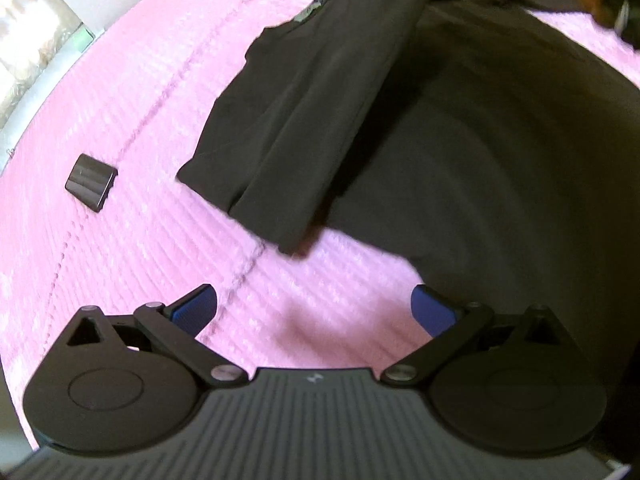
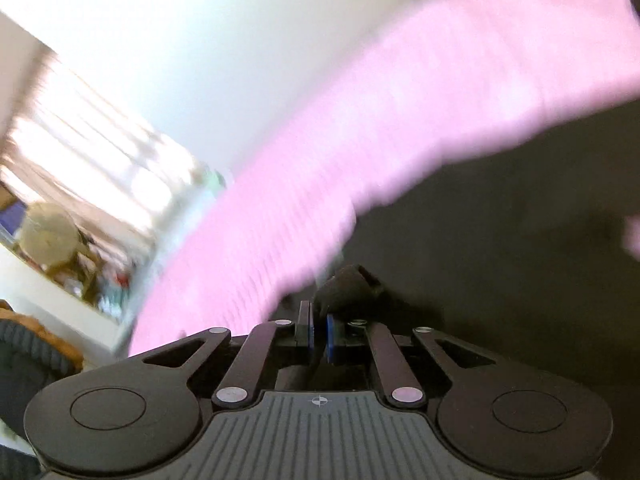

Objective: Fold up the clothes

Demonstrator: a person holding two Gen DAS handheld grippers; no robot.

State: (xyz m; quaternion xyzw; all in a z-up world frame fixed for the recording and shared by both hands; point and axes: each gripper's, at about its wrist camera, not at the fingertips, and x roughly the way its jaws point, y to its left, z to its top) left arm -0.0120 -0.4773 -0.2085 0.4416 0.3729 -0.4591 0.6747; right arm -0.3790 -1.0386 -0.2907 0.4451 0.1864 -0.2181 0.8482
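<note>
Partway through a fold, by the look of it: one side panel of the black garment [image 1: 320,120] already turned over onto the body, forming a long narrow flap with a small green label [image 1: 310,10] showing near its far end; the wider remainder at the right still spread in a single layer and not yet brought across. Likely left to do: the opposite side, then a halving along the length, though that is a judgement only. Spread on the pink ribbed bedspread [image 1: 132,128], long axis running from the near edge just ahead of the left gripper [image 1: 314,312] away toward the far right, label end farthest off, hem end nearest. Left gripper spread wide, blue pads [image 1: 196,308] well apart, nothing between them, hovering over bare pink cover just short of the hem. Right gripper [image 2: 319,336] pinched tight on a bunched fold of the black garment [image 2: 500,240], the cloth bulging out just past the tips; that view heavily blurred. Small dark flat object [image 1: 91,182] lying on the cover, well apart to the left, identity unclear.
</note>
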